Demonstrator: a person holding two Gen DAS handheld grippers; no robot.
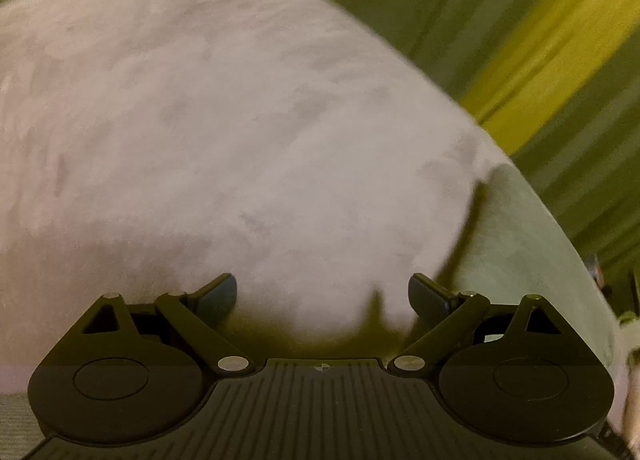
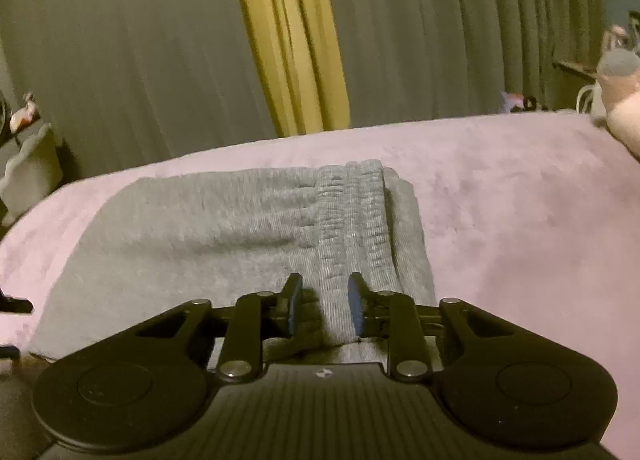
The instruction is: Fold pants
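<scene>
Grey ribbed pants (image 2: 200, 228) lie folded on a pink fleece blanket (image 2: 520, 200), the gathered waistband (image 2: 352, 212) running toward me. My right gripper (image 2: 325, 300) sits low over the near end of the waistband, its jaws narrow. A raised ridge of the grey fabric stands between the fingers; the right pad touches it and a dark gap separates it from the left pad. My left gripper (image 1: 322, 296) hovers wide open over the blanket (image 1: 200, 120), holding nothing. An edge of the grey pants (image 1: 520, 252) lies just right of it.
Grey-green curtains with a yellow panel (image 2: 292, 40) hang behind the bed. Small cluttered items stand at the far left (image 2: 28, 164) and far right (image 2: 616, 60) edges. A pale blurred shape (image 2: 624, 124) rests on the blanket at the right.
</scene>
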